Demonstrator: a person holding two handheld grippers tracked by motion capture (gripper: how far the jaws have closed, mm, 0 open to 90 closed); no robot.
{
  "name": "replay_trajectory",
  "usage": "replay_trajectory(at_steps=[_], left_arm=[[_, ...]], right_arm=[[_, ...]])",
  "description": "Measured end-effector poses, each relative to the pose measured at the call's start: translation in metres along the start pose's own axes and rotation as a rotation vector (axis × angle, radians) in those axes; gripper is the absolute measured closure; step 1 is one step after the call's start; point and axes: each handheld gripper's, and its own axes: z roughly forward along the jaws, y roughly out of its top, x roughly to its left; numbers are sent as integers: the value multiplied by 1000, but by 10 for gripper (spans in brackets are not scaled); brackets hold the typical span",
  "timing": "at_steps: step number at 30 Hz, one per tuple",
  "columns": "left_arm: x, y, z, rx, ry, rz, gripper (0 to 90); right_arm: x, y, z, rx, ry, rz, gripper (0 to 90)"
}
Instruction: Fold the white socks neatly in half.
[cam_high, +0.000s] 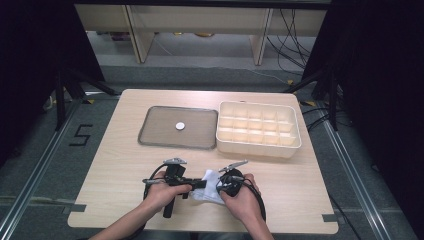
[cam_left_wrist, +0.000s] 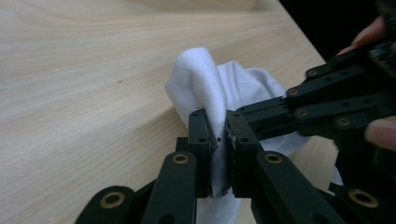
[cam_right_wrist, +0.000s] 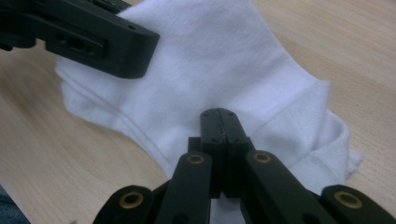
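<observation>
— White knitted cotton, is that a sock (cam_right_wrist: 219, 70) bunched near the front edge of the pale wooden surface (cam_high: 115, 165)?

— It looks like one, or a pair laid together; the folds hide which. The left gripper (cam_left_wrist: 218, 140) has its jaws pinching a raised fold of the fabric — cloth shows squeezed between the two black pads. The right gripper (cam_right_wrist: 223, 122) has its jaws pressed together with the cloth around them; it seems to hold an edge, though the pinched part sits behind the black tips.

— Why both at once?

— My guess is that one end is anchored while the other is drawn over, for folding or rolling. Soft cloth slumps unless held at two spots.

— And the rest of the surface?

— Well apart, farther back, lie a flat grey rectangular tray (cam_high: 155, 125) with a small white round disc (cam_high: 180, 126) on it, and beside it a cream plastic organiser box (cam_high: 295, 145) with many compartments — likely where the sock ends up. From above, the person's hands cover most of the sock, so its full outline is hard to judge.
</observation>
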Motion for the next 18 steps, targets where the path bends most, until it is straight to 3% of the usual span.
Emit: replay_trajectory(at_steps=[7, 12, 15, 16, 18], left_arm=[[-12, 4, 3, -14, -46, 22, 824], [-15, 5, 6, -15, -52, 26, 825], [-16, 6, 5, -19, -27, 30, 826], [-14, 6, 3, -15, -45, 34, 826], [-13, 6, 3, -19, -40, 38, 826]], right_arm=[[0, -2, 0, -22, 1, -11, 900], [0, -1, 2, -30, 4, -22, 900], [0, -1, 2, -37, 7, -28, 900], [0, -1, -1, -43, 7, -8, 900], [-1, -1, -2, -58, 16, -15, 900]])
